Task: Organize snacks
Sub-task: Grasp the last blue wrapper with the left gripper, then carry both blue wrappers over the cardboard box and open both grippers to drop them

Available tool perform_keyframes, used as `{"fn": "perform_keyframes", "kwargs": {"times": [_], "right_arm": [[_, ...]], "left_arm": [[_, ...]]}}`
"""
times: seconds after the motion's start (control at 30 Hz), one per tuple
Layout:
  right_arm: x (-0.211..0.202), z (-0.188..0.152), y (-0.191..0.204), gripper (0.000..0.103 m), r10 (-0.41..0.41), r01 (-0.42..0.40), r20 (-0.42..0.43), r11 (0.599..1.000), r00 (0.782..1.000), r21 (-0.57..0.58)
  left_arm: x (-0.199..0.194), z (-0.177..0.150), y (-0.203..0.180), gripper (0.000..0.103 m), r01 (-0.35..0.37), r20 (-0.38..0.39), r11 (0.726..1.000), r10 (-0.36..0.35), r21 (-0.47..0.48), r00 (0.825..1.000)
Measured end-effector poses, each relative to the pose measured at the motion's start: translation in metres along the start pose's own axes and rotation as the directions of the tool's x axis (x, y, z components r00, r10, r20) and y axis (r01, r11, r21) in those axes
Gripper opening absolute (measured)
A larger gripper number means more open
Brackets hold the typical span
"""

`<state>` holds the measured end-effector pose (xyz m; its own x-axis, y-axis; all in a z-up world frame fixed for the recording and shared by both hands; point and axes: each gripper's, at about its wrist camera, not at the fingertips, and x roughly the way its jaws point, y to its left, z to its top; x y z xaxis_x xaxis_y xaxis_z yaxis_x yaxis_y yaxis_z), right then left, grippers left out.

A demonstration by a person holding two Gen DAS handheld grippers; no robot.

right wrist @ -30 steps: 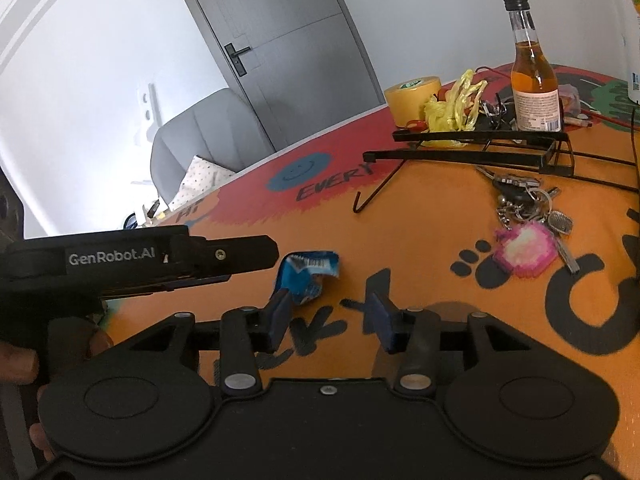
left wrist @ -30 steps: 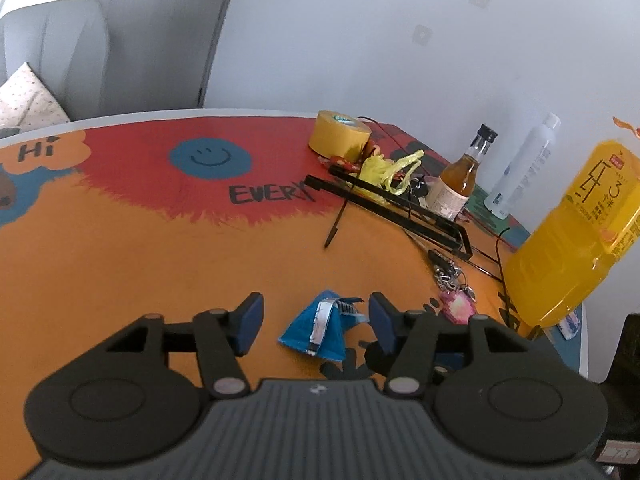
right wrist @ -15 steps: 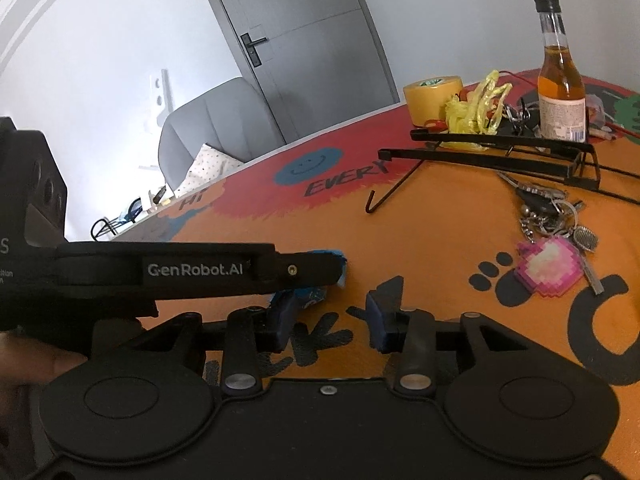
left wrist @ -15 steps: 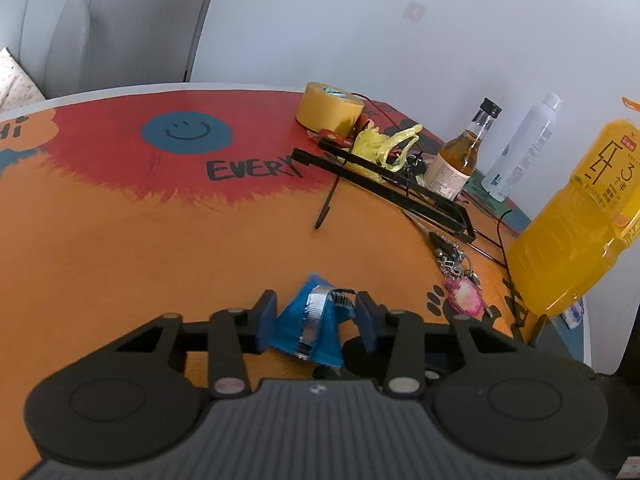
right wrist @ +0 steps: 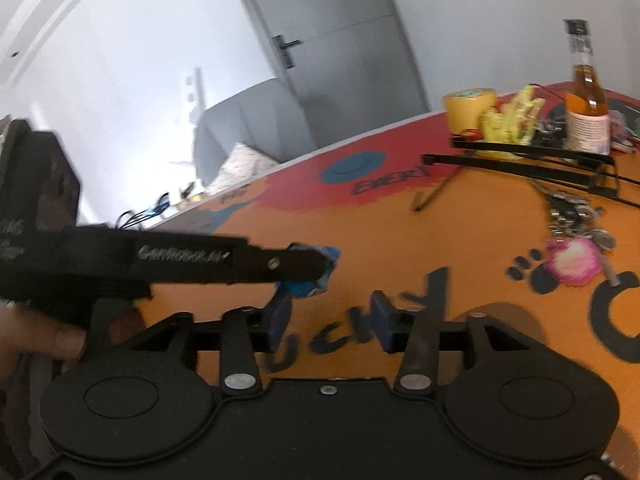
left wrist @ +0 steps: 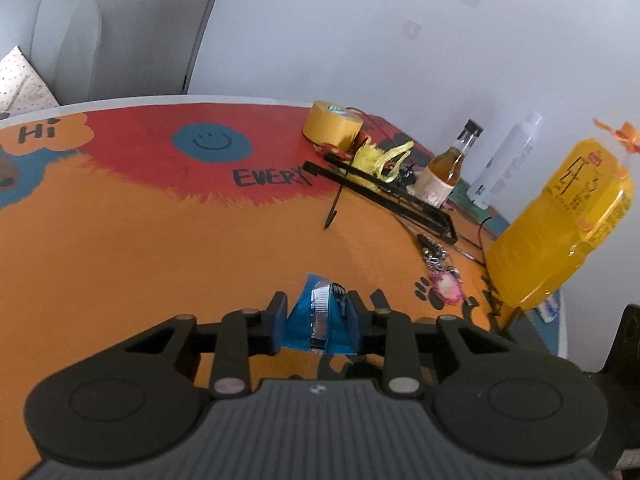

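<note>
A crumpled blue snack packet (left wrist: 308, 328) with a silver seam lies on the orange table mat (left wrist: 160, 264). My left gripper (left wrist: 316, 308) straddles it, its jaws closing, and both blue pads touch the packet's sides. In the right wrist view the left gripper's black finger (right wrist: 240, 260) reaches in from the left and covers most of the packet (right wrist: 326, 270). My right gripper (right wrist: 330, 320) hovers just in front of the packet, jaws opening, with only the mat's black lettering between them.
Along the far right edge stand a yellow tape roll (left wrist: 332, 124), a yellow plastic bag (left wrist: 380, 160), a black wire rack (left wrist: 384, 196), an amber bottle (left wrist: 444, 172), a white bottle (left wrist: 504, 160) and a large yellow drink bottle (left wrist: 560, 224). Keys with a pink charm (left wrist: 444, 288) lie nearby.
The left jaws have closed in from wide apart until they meet the blue packet. The right jaws have spread wider, and the right view has tilted and risen a little.
</note>
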<state>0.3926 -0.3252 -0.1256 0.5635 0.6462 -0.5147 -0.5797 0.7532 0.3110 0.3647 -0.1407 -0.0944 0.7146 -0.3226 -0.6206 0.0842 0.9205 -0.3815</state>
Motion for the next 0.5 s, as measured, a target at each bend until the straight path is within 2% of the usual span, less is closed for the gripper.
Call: {"fn": "perform_keyframes", "kwargs": {"times": [0.1, 0.3, 0.37, 0.47, 0.5], "right_arm": [[-0.004, -0.001, 0.016, 0.057, 0.011, -0.011, 0.015, 0.999, 1.0, -0.033], [-0.006, 0.0, 0.032, 0.056, 0.017, -0.017, 0.039, 1.0, 0.999, -0.005], [-0.006, 0.001, 0.039, 0.049, 0.031, -0.031, 0.047, 1.0, 0.998, -0.006], [-0.005, 0.002, 0.051, 0.03, 0.068, -0.067, 0.05, 0.998, 0.996, -0.018], [-0.004, 0.003, 0.056, 0.029, 0.074, -0.073, 0.053, 0.997, 0.996, -0.023]], "left_arm": [[-0.013, -0.001, 0.0, 0.03, 0.013, 0.0, 1.0, -0.013, 0.002, 1.0], [-0.042, -0.005, 0.002, 0.03, 0.044, 0.012, 0.999, -0.044, 0.001, 0.999], [-0.052, -0.005, 0.004, 0.03, 0.052, 0.018, 0.999, -0.052, 0.003, 0.998], [-0.07, -0.006, 0.008, 0.03, 0.042, 0.041, 0.999, -0.042, 0.006, 0.998], [-0.076, -0.005, 0.011, 0.03, 0.036, 0.048, 0.999, -0.036, 0.004, 0.998]]}}
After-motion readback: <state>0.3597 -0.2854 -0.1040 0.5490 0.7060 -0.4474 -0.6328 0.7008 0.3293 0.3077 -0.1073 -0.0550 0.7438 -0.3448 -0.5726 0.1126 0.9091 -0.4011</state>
